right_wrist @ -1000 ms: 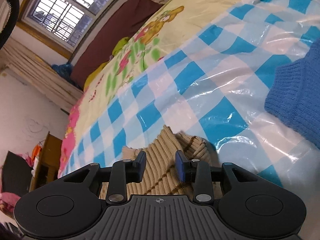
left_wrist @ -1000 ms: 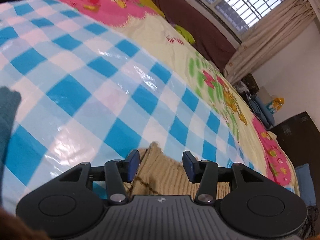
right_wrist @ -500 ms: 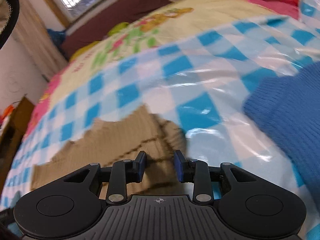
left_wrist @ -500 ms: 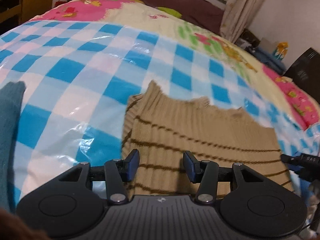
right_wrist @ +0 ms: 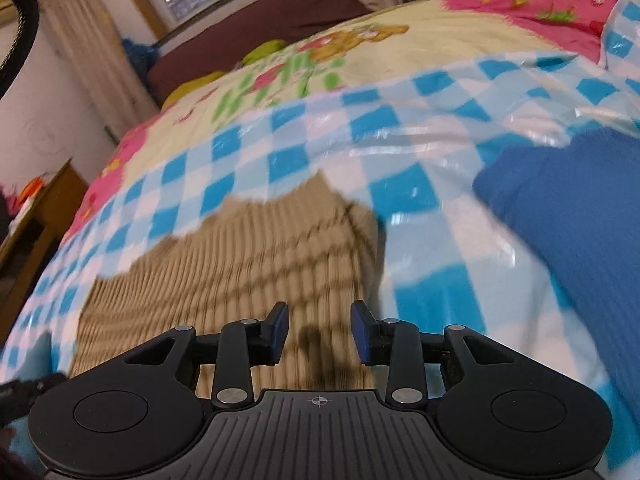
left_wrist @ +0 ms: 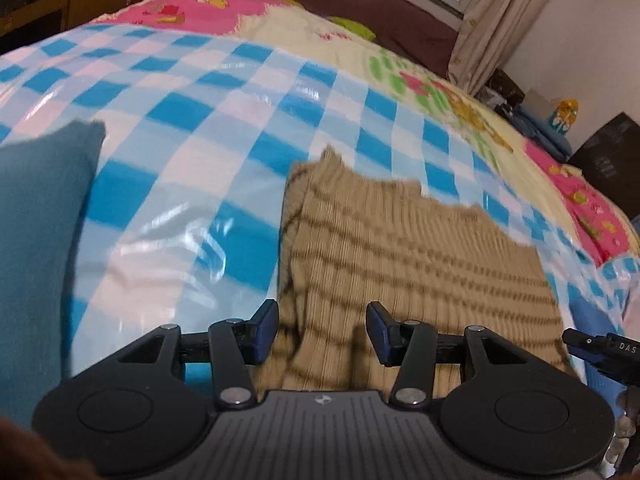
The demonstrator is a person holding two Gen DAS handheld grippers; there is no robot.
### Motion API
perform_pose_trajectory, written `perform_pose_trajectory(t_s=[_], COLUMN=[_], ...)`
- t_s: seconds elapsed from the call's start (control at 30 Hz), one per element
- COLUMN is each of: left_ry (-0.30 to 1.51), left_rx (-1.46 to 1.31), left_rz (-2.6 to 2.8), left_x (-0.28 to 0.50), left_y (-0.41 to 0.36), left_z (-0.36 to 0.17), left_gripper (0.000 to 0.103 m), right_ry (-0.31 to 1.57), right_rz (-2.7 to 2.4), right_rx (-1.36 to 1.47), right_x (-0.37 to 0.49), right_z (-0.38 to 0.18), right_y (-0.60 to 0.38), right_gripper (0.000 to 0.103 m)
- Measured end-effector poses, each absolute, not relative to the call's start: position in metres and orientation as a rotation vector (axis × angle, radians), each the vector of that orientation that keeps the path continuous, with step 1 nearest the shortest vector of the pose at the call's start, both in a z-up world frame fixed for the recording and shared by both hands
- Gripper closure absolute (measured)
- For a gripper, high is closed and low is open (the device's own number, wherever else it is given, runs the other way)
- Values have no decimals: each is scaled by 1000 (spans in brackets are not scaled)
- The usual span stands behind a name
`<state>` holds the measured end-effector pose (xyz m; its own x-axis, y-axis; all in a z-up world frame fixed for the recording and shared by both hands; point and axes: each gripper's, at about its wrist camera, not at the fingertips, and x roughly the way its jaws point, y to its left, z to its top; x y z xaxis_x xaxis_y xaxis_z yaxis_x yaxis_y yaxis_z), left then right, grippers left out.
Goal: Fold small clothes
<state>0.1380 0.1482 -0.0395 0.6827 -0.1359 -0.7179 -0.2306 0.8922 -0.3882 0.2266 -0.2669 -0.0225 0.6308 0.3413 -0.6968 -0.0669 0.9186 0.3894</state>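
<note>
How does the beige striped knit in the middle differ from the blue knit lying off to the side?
The beige knit is tan with thin dark stripes; the blue knit is one solid colour. The beige knit lies directly ahead of the right gripper, while the blue knit lies apart to its right. The beige knit's far edge is jagged; the blue knit's edge looks rounded. Both are ribbed knitwear lying on the checked plastic sheet.

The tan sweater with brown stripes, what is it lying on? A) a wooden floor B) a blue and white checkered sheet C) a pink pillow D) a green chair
B: the tan sweater lies flat on the shiny blue and white checkered sheet, which shows around its edges in both views.
</note>
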Motion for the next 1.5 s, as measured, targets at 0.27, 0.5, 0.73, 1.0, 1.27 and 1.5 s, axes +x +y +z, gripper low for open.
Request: perform_pose_trajectory(t_s=[0.27,0.5,0.73,1.0,1.27,1.5], left_ry=[893,865,915,940,931,932], left_rx=[-492,-502,-524,-438,-419,-416], left_rz=[87,22,23,62,75,109], left_x=[124,107,110,111,106,104], left_y=[150,144,146,151,149,146], left_z=[-52,-47,-63,-63,-58,-60], left_gripper=[51,51,49,55,55,55], right_ry=[948,922,975,999,982,1004], right_rz=[170,249,250,228,227,153], right_rx=[412,379,411,346,308,222], right_x=[220,189,185,185,176,172], right_z=[-38,-24,-51,-45,-32,-40], right_y=[-288,-285,-288,-298,-296,-296], right_gripper=[68,60,67,87,76,85])
